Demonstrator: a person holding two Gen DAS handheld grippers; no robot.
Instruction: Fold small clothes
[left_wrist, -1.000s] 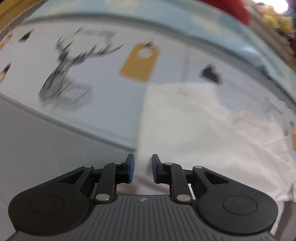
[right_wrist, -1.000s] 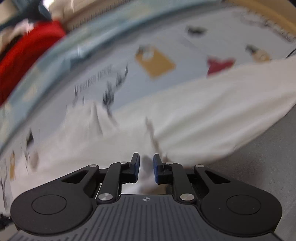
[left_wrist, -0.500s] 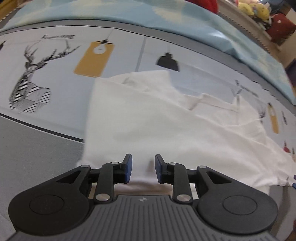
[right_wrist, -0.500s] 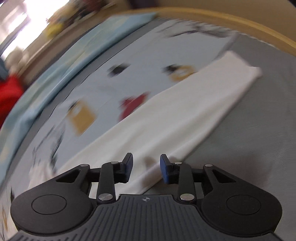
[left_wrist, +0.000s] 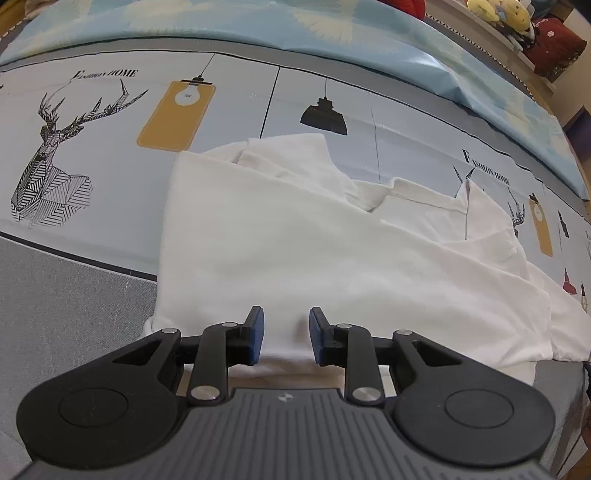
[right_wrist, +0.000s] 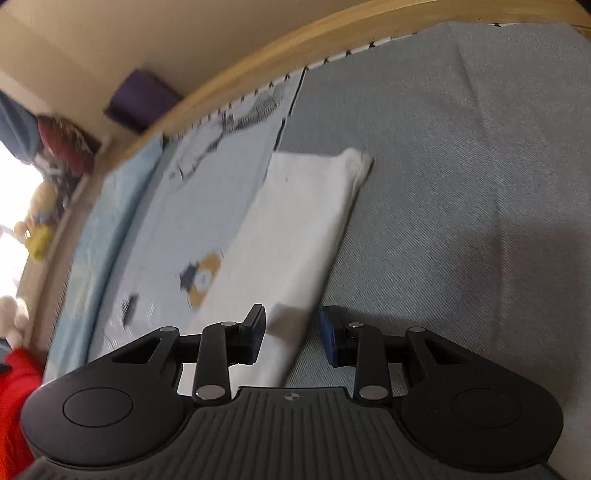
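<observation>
— Where's the white garment (left_wrist: 295, 251)?
— On the bedspread (left_wrist: 92, 110), long axis running away from the right gripper (right_wrist: 291, 338), whose parted jaws, just widened, straddle its near edge. The left gripper (left_wrist: 286, 338) hangs slightly open over the hem, gripping nothing.

Black tongs (left_wrist: 284, 338), blue pads, silver screws, ribbed grey body.

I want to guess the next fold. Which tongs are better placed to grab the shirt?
Probably the left tongs: open, right over the white shirt's near edge. The right tongs straddle its side edge, half over the grey bedding.
</observation>
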